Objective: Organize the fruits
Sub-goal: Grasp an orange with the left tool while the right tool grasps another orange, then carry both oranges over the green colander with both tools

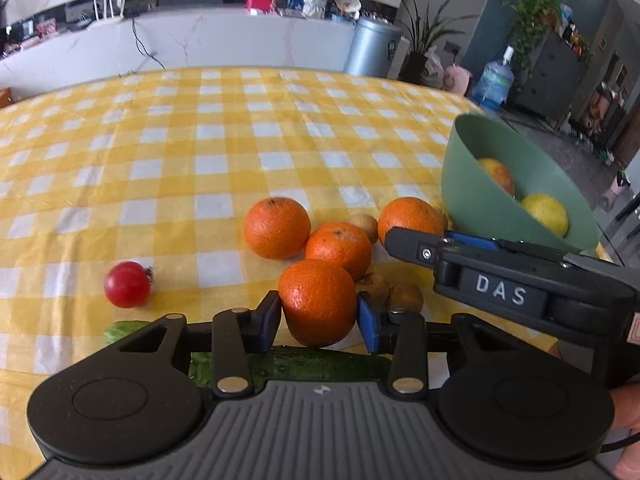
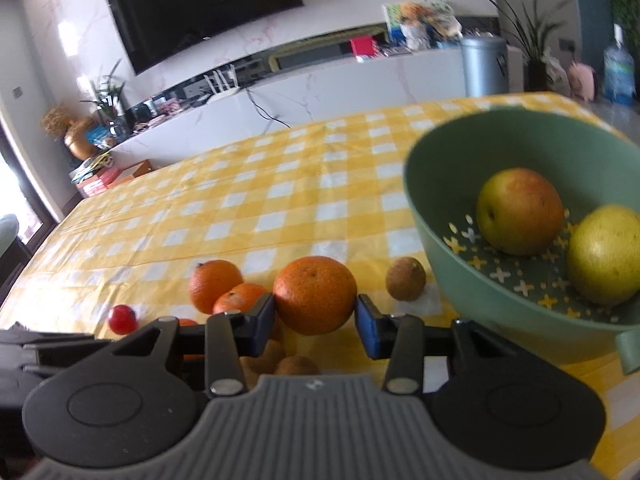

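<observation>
My left gripper (image 1: 319,320) is shut on an orange (image 1: 316,296), with a blue pad pressed against each side. My right gripper (image 2: 315,320) is shut on another orange (image 2: 314,292), the one nearest the green bowl (image 2: 440,216). In the left wrist view, one right finger (image 1: 404,242) lies beside that orange (image 1: 409,216). Two more oranges (image 1: 277,227) (image 1: 339,249) rest on the yellow checked cloth between them. The bowl (image 1: 460,168) holds a reddish-yellow fruit (image 2: 520,210) and a yellow-green one (image 2: 604,254).
A red tomato (image 1: 128,284) lies alone to the left. Small brown fruits (image 1: 406,298) (image 2: 405,279) sit among the oranges. A cucumber (image 1: 320,364) and a green leaf (image 1: 124,328) lie under the left gripper. The far cloth (image 1: 240,128) is bare.
</observation>
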